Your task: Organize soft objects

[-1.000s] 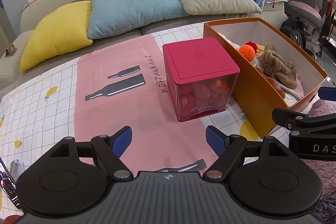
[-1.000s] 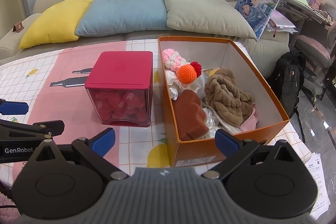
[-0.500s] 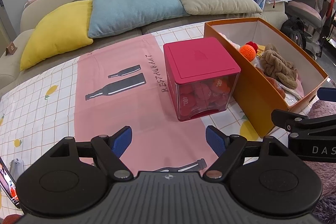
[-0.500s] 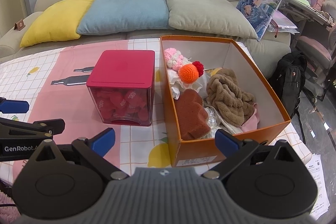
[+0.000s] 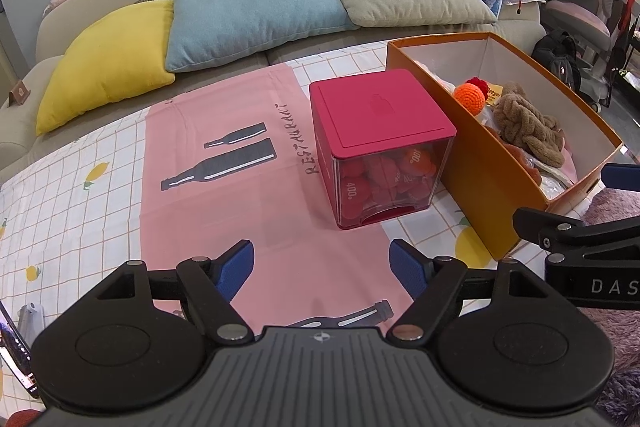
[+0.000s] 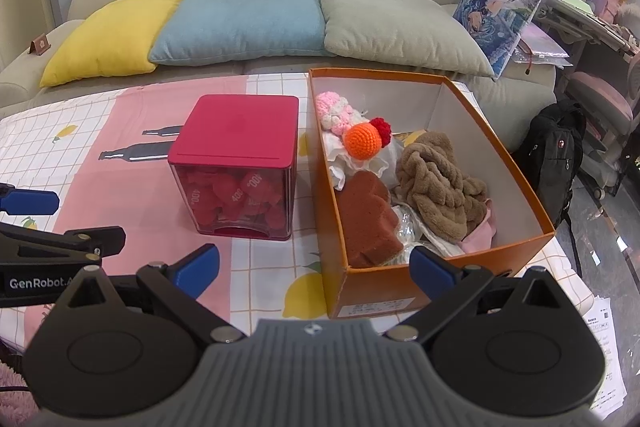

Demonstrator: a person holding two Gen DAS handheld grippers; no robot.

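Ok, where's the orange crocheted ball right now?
In the right wrist view, the orange crocheted ball sits inside the orange cardboard box, toward its far end, beside the pink knitted piece.

I see my orange box (image 6: 404, 291) lying open, holding a brown plush heap (image 6: 440, 183), orange crochet ball (image 6: 362, 141), pink knit piece (image 6: 334, 109) and rust sponge (image 6: 366, 215).

Slightly nearer now to the orange box (image 6: 416, 291) in the right wrist view; box and red container (image 6: 236, 163) both a touch lower and further right in frame than a second ago; more of the sofa's left end (image 6: 24, 67) visible; in the left wrist view, red container (image 5: 380, 143) shifted a shade rightward; small grey item (image 5: 28, 315) at the left edge sitting lower; otherwise no object displaced.
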